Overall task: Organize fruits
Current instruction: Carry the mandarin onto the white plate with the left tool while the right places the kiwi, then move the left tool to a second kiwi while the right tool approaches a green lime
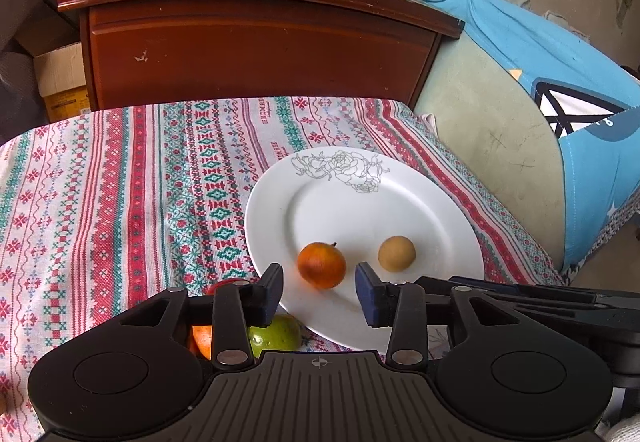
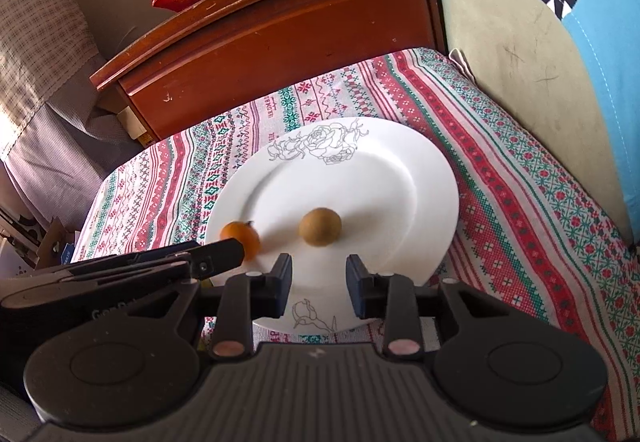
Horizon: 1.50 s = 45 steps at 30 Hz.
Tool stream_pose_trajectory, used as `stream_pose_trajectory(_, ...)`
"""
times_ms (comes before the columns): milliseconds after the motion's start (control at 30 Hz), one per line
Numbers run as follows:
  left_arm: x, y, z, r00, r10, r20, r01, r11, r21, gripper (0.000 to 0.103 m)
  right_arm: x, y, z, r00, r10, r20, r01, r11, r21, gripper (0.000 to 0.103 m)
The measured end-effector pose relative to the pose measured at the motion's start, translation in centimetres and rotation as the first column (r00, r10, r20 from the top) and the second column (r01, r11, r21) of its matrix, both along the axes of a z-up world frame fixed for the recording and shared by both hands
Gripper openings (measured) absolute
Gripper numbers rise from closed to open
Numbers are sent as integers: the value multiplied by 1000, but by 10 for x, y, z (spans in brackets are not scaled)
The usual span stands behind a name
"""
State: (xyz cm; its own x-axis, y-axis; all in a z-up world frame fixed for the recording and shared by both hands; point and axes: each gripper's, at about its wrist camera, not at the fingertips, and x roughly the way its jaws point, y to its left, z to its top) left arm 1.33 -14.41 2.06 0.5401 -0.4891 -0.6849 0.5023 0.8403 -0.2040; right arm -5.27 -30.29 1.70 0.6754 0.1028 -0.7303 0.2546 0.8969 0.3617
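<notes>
Both grippers hover over the near rim of the white plate (image 1: 452, 210), jaws parted and empty: left gripper (image 1: 319, 298) behind the orange fruit (image 1: 321, 265), right gripper (image 2: 319, 284) behind the brown fruit (image 2: 320, 226).

One white plate (image 1: 400, 178) lies ahead of the fingers. Two small fruits sit on it: one orange-red fruit (image 1: 321, 265) between the left fingers' tips and one tan round fruit (image 1: 396, 253) just beyond the right-hand finger. Three more fruits show behind the left-hand finger: one green fruit (image 1: 280, 334), one orange fruit (image 1: 201, 340) and one red fruit (image 1: 224, 284), mostly hidden.
</notes>
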Motion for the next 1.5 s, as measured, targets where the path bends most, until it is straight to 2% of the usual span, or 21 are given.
stream_pose_trajectory(133,-1,6,6,1000,24,8,-24,1000,8,44,0,2,0,1000,10,4,-11,1000,5,34)
stream_pose_trajectory(367,-1,22,7,997,70,-34,-69,997,29,45,-2,9,6,999,29,28,-29,1000,-6,36)
stream_pose_trajectory(800,-9,87,19,979,203,-33,-202,979,24,45,-17,30,15,997,51,58,-52,999,13,38)
stream_pose_trajectory(1100,-22,118,18,971,239,-18,-238,970,52,45,-30,56,15,994,88,70,-90,996,23,39)
stream_pose_trajectory(1500,-32,178,5,936,351,-9,-349,932,98,46,-43,84,8,992,113,55,-114,993,16,40)
